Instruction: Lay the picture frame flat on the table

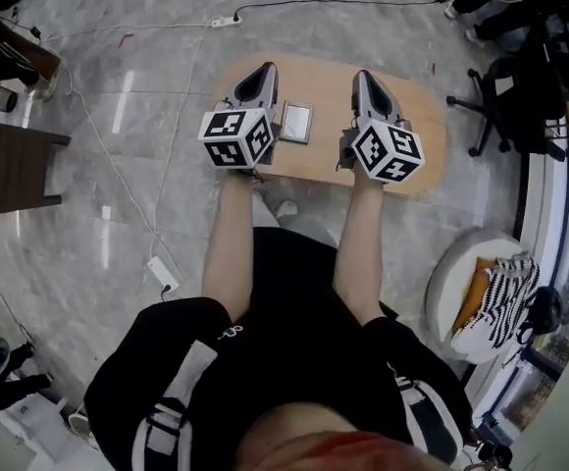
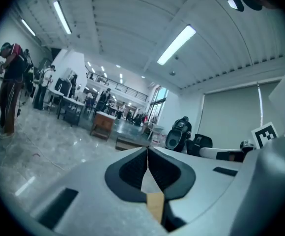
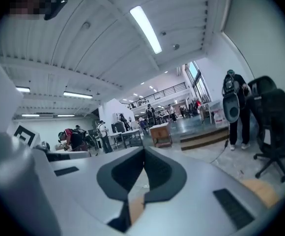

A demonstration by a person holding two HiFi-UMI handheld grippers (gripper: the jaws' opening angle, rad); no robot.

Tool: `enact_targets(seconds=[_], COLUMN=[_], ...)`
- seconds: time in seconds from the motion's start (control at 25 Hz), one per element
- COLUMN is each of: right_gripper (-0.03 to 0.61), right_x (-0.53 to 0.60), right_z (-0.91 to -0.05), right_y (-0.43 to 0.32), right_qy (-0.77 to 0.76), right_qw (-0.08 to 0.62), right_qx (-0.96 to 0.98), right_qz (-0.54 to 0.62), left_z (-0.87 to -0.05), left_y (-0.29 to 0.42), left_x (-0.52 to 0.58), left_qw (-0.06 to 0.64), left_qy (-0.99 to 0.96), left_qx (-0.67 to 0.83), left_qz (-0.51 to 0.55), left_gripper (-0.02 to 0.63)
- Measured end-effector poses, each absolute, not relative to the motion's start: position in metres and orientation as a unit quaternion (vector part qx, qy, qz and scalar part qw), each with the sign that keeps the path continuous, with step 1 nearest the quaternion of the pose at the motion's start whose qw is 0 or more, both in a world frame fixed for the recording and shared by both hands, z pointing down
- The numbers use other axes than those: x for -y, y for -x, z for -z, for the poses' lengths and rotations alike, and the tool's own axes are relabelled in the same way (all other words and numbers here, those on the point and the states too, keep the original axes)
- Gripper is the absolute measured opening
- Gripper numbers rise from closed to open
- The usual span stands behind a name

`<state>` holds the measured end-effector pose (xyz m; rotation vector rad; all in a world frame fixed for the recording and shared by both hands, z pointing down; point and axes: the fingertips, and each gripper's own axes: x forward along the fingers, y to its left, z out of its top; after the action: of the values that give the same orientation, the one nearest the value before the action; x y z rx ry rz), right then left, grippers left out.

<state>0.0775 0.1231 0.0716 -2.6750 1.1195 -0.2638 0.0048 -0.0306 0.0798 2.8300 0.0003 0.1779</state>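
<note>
A small picture frame (image 1: 295, 123) with a silver rim and grey face rests on the oval wooden table (image 1: 427, 130), and it looks to lie face up. It sits between my two grippers, close beside the left one. My left gripper (image 1: 268, 68) (image 2: 147, 149) points away from me over the table, its jaws shut with nothing between them. The right gripper (image 1: 361, 75) (image 3: 143, 150) is held parallel to it, to the right of the frame, also shut and empty. Neither gripper view shows the frame; both look out level across the room.
An office chair (image 1: 500, 106) stands right of the table. A round white stool with striped cloth (image 1: 491, 297) is at the near right. A dark wooden cabinet (image 1: 10, 165) is at the left. Cables and power strips (image 1: 162, 273) lie on the marble floor.
</note>
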Motion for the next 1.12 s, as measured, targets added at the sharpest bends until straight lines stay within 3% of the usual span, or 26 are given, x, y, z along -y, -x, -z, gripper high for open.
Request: enact_targets(seconds=[0.32,1.12], right_gripper=[0.012,0.011], right_x=[-0.142,-0.137], right_z=[-0.015,0.005], right_y=[-0.086,-0.093], right_qy=[0.929,0.933], right_qw=[0.060,0.019], right_qx=[-0.364,-0.360], right_qz=[0.028,-0.002], left_z=[0.000,0.019], left_y=[-0.008,-0.022], left_x=[0.053,0.053], left_qw=[0.049,0.022], left_qy=[-0.999,-1.000], left_qx=[0.020,0.013], left_qz=[-0.002,0.010], left_gripper=[0.012,0.012])
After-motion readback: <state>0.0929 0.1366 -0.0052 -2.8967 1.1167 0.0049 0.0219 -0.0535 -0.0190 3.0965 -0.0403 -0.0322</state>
